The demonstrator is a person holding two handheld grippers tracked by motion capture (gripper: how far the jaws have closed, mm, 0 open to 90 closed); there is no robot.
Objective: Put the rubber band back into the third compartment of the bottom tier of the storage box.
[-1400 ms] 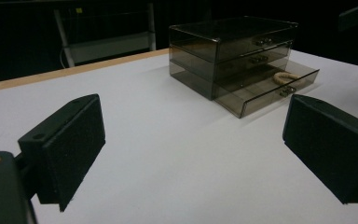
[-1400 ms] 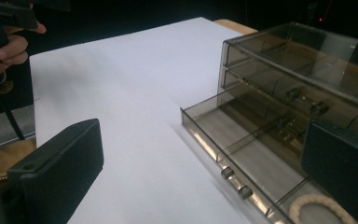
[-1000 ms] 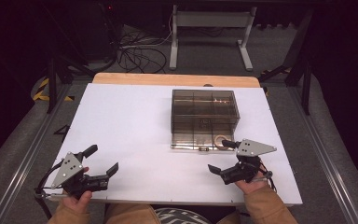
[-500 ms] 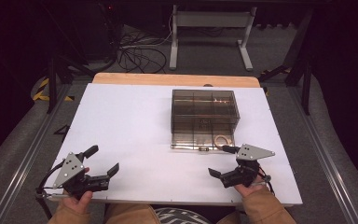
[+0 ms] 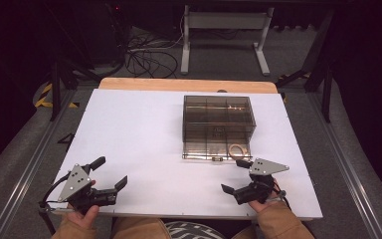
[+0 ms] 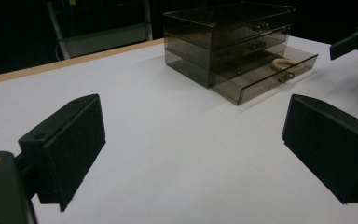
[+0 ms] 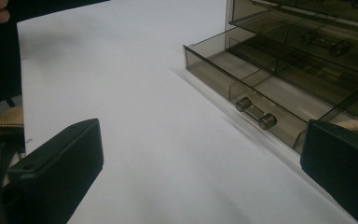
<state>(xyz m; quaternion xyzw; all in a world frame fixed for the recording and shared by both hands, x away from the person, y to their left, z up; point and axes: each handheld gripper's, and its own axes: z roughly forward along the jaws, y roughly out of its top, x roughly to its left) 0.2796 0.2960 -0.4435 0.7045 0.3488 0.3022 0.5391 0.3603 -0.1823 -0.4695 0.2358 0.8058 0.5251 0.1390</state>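
The right gripper (image 5: 236, 176) has drawn back from the drawer box (image 5: 219, 127) toward six o'clock, nearer the table's (image 5: 144, 129) front edge. A second ago its tip sat just over the open bottom drawer (image 5: 217, 150) by the pale ring (image 5: 237, 151); now it lies clear of both, jaws apart.

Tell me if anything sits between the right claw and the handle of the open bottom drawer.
Nothing visible does. Bare white table lies between the open right claw and the bottom drawer's handle. The tan ring lies inside that drawer, behind its front wall.
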